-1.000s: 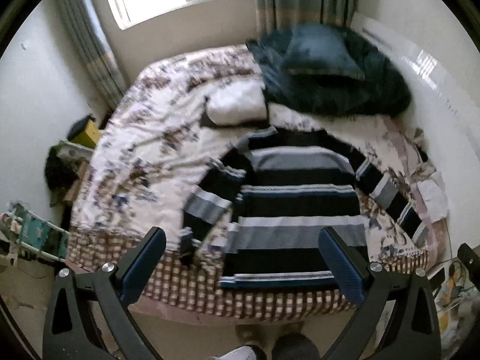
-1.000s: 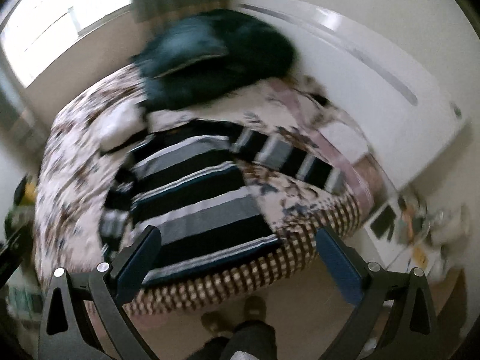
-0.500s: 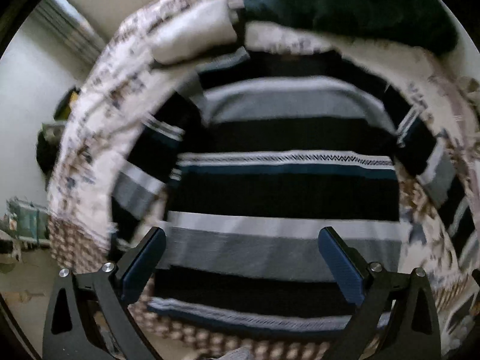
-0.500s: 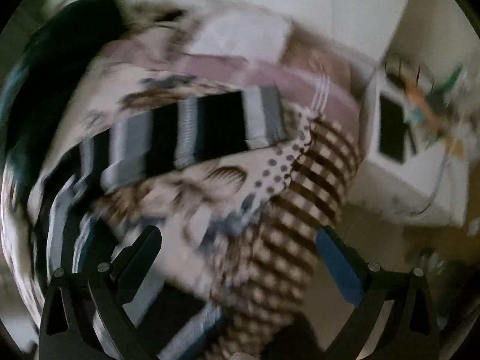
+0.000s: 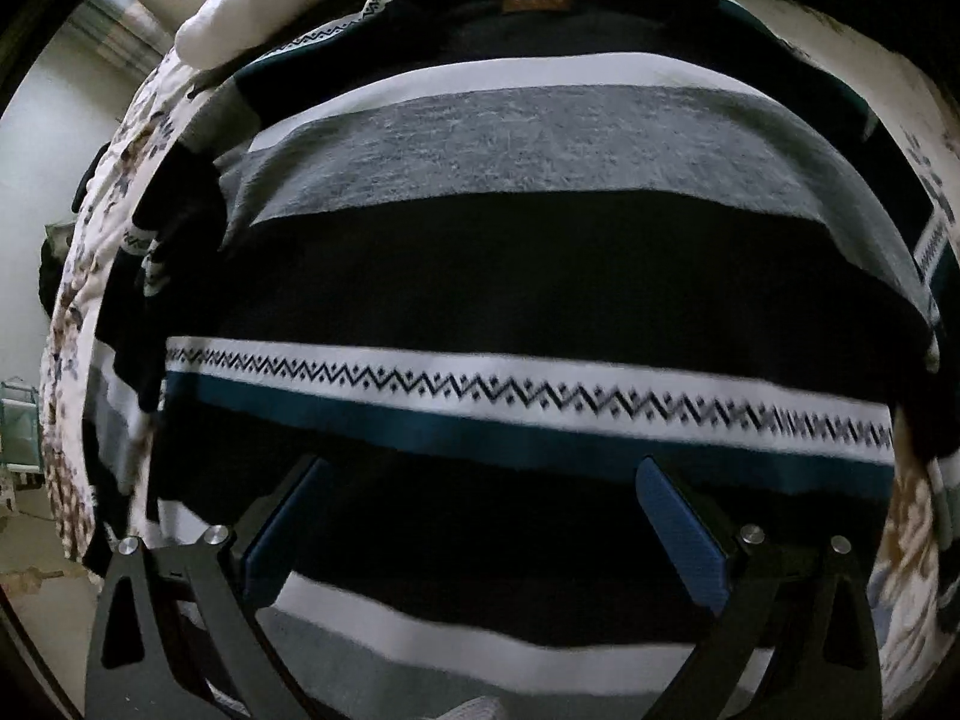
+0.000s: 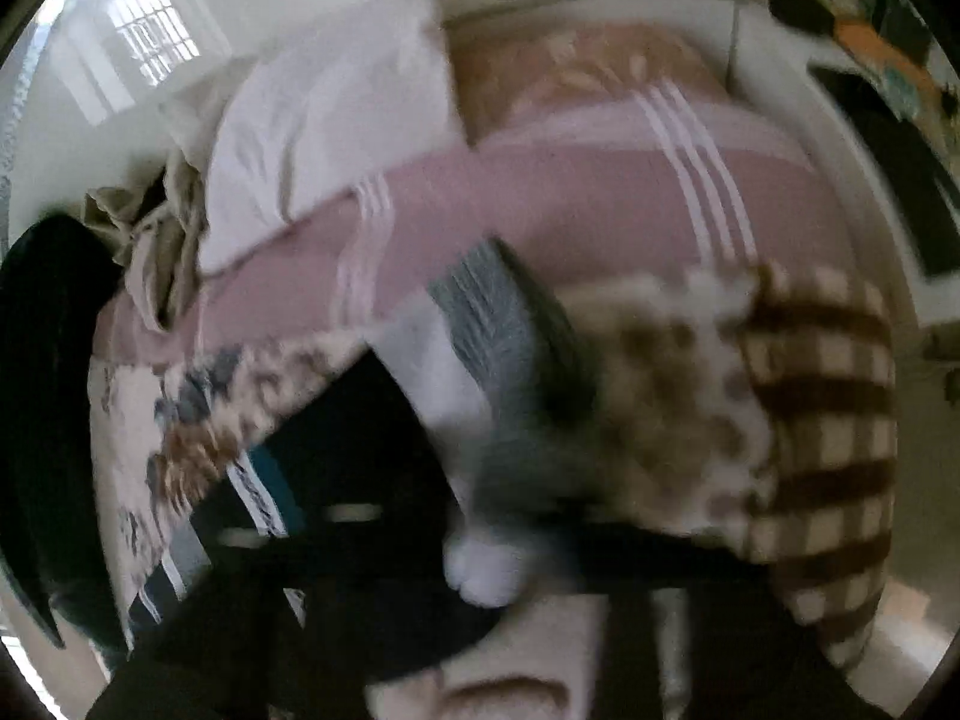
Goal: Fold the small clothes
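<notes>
A striped sweater [image 5: 528, 252] in black, grey, white and teal lies spread flat on the bed and fills the left wrist view. My left gripper [image 5: 480, 516] is open, its blue-padded fingers [image 5: 678, 528] low over the sweater's lower body. In the right wrist view the picture is blurred; the sweater's right sleeve [image 6: 480, 372] runs up the middle toward its cuff. My right gripper [image 6: 480, 546] appears as a dark blurred shape closed on the sleeve's white band, but the blur hides the jaws.
The bed has a floral cover [image 6: 180, 420] with a brown checked edge [image 6: 828, 420]. A pink striped sheet [image 6: 540, 204] and a white pillow [image 6: 324, 120] lie beyond the sleeve. A white folded cloth [image 5: 282, 0] sits above the sweater's collar. A side table [image 6: 870, 78] stands at right.
Both grippers have dropped from well above the bed close to the sweater. The left is over the body; the right swung to the right sleeve.
</notes>
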Demonstrator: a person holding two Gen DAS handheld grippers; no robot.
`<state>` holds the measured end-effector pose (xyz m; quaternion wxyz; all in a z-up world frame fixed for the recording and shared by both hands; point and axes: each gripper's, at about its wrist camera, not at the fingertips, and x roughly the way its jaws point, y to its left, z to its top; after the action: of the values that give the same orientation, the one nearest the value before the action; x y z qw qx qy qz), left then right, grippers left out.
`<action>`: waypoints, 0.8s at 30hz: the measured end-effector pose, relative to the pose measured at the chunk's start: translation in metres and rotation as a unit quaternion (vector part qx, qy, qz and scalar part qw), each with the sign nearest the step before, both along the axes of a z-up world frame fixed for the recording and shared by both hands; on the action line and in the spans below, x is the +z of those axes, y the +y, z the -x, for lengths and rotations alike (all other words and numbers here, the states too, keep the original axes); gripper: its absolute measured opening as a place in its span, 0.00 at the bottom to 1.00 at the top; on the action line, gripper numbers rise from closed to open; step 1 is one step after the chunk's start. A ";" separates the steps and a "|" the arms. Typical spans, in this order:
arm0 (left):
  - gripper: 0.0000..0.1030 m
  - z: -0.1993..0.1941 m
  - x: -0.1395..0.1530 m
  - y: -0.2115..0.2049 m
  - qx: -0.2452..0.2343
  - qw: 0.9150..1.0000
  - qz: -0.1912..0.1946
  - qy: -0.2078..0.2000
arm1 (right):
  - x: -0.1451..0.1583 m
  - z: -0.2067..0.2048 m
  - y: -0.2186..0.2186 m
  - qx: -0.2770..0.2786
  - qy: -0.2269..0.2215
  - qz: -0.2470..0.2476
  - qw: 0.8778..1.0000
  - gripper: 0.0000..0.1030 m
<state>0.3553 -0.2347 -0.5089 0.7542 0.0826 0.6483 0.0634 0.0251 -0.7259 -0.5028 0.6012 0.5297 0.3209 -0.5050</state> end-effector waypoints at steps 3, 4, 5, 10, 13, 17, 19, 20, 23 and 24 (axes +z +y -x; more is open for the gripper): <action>1.00 -0.003 0.005 0.014 0.009 1.000 0.009 -0.005 | 0.022 -0.025 0.000 0.030 0.013 0.037 0.999 0.08; 1.00 -0.003 0.010 0.022 0.013 1.000 0.012 -0.009 | 0.038 -0.040 0.004 0.054 0.014 0.054 0.997 0.08; 1.00 -0.006 0.012 0.027 0.016 1.000 0.015 -0.012 | 0.051 -0.052 0.011 0.072 0.015 0.065 0.995 0.07; 1.00 -0.008 0.042 0.079 0.049 0.998 0.020 -0.040 | 0.150 -0.150 0.071 0.227 -0.011 0.137 0.964 0.07; 1.00 -0.011 0.060 0.118 0.074 0.995 0.019 -0.059 | 0.202 -0.218 0.145 0.338 -0.036 0.165 0.926 0.07; 1.00 -0.006 0.071 0.174 0.106 0.991 0.006 -0.086 | 0.221 -0.311 0.274 0.466 -0.067 0.154 0.868 0.07; 1.00 -0.007 0.068 0.207 0.124 0.988 -0.002 -0.087 | 0.208 -0.354 0.342 0.522 -0.071 0.145 0.838 0.07; 1.00 -0.007 0.064 0.222 0.133 0.987 -0.004 -0.084 | 0.200 -0.367 0.369 0.538 -0.070 0.142 0.828 0.07; 1.00 -0.007 0.052 0.266 0.163 0.984 -0.008 -0.077 | 0.148 -0.419 0.473 0.608 -0.050 0.122 0.783 0.07; 1.00 -0.007 0.047 0.279 0.172 0.982 -0.011 -0.076 | 0.132 -0.425 0.503 0.627 -0.038 0.116 0.769 0.07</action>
<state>0.3622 0.0439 -0.4617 0.7780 -0.0264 0.5931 0.2055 0.4497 -0.2227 -0.3704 0.8531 0.1556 0.4972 -0.0283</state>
